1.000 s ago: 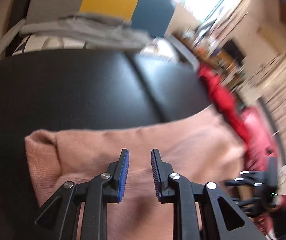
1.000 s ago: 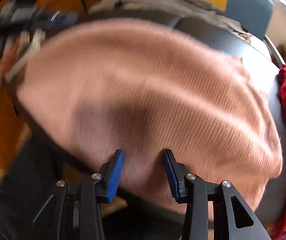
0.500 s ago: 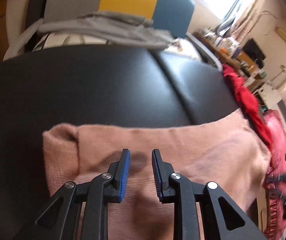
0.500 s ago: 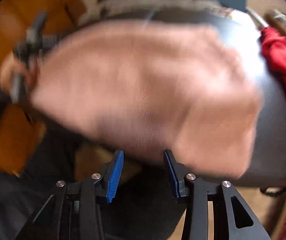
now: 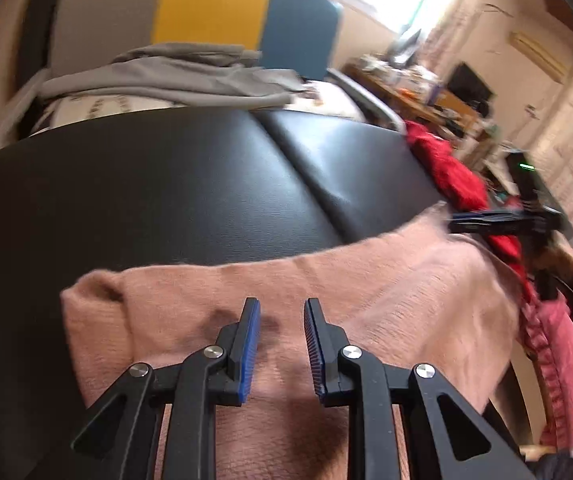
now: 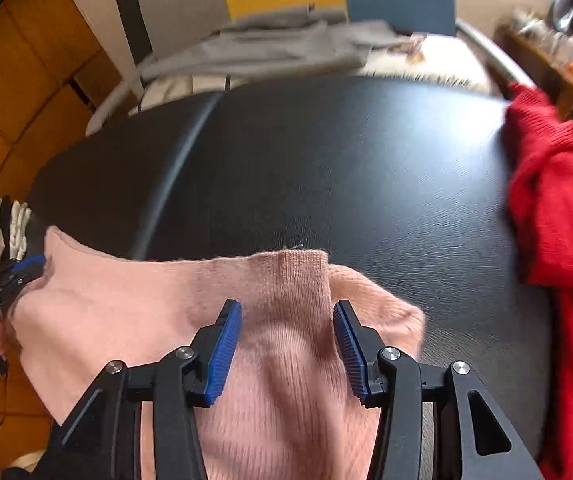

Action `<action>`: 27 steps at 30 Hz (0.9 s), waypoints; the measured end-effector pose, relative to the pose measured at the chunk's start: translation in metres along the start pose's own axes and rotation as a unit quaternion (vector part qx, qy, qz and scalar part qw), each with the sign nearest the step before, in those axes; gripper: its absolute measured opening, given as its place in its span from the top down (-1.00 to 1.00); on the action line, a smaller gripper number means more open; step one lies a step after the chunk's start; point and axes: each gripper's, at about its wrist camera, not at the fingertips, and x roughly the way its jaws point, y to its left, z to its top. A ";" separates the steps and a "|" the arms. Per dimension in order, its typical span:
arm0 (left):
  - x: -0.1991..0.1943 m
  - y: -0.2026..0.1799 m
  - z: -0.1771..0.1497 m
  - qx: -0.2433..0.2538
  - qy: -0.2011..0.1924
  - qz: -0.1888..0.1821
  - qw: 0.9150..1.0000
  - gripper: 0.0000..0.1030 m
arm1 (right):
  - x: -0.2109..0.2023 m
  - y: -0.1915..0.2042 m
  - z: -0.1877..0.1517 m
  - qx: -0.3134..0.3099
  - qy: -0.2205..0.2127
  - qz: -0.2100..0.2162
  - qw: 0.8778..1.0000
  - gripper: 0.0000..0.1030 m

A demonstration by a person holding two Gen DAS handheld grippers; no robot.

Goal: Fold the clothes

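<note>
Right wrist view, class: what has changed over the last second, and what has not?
The right gripper has swung across the pink sweater, from its broad body to its ribbed edge. Both grippers stay open, gripping nothing; the left gripper still hovers over the sweater. The red garment stays put.

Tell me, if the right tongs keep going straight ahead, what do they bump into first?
Most likely the pink sweater: its ribbed edge lies right between the open right tongs. Past it is bare black cushion. Depth is hard to judge.
</note>
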 end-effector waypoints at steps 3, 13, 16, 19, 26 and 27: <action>0.006 -0.007 -0.002 0.042 0.017 -0.030 0.999 0.57 | 0.027 -0.003 0.012 -0.008 0.033 0.006 0.999 0.64; 0.033 -0.006 -0.001 0.032 -0.004 0.145 0.989 0.50 | 0.037 0.013 0.042 -0.077 -0.012 -0.153 0.985 0.92; 0.026 -0.004 0.001 0.005 -0.011 0.112 0.994 0.57 | 0.057 0.012 0.032 -0.077 -0.002 -0.165 0.983 0.91; 0.012 0.010 0.011 -0.018 -0.014 0.078 0.997 0.56 | 0.050 0.011 0.030 -0.068 -0.022 -0.155 0.985 0.87; 0.011 0.042 0.032 0.013 0.080 -0.044 0.996 0.39 | -0.004 0.025 0.035 -0.058 -0.091 -0.101 0.989 -0.20; 0.013 0.039 0.036 0.035 0.088 -0.033 0.995 0.38 | -0.013 0.031 0.034 -0.060 -0.098 -0.084 0.990 -0.20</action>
